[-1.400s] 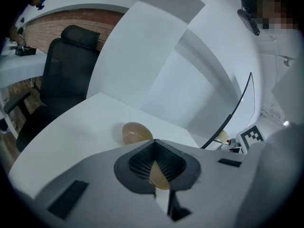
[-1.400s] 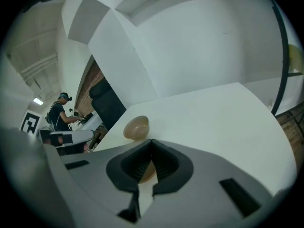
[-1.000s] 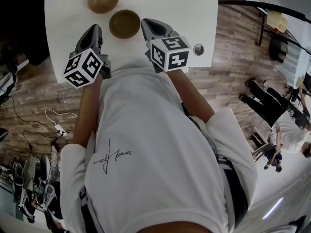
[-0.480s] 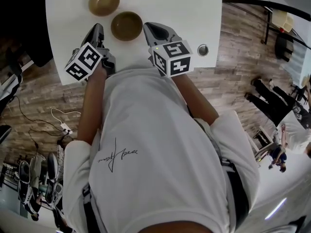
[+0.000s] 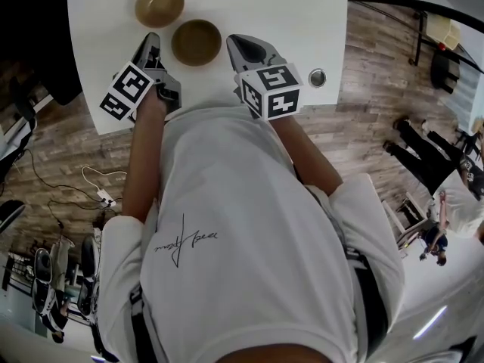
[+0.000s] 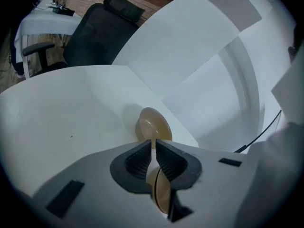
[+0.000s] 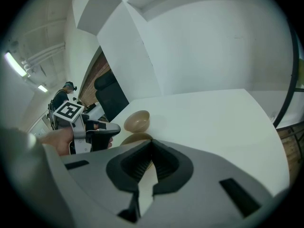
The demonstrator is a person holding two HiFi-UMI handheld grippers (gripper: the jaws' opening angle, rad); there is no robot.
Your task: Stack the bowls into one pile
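Two brown bowls stand apart on the white table: a lighter one at the back left and a darker one nearer me. My left gripper hovers just left of the darker bowl, jaws shut with nothing between them. In the left gripper view the lighter bowl lies beyond the jaws and the darker one shows under them. To the right of the darker bowl is my right gripper, shut and empty. Its view shows both bowls and the left gripper.
A small round metal fitting sits in the table near its front right edge. A black office chair stands beyond the table's far side. Cables lie on the wooden floor at left, and people stand at the far right.
My left gripper has turned and moved forward over the table edge, closer to the darker bowl. The right gripper shifted slightly right. The bowls have not moved.
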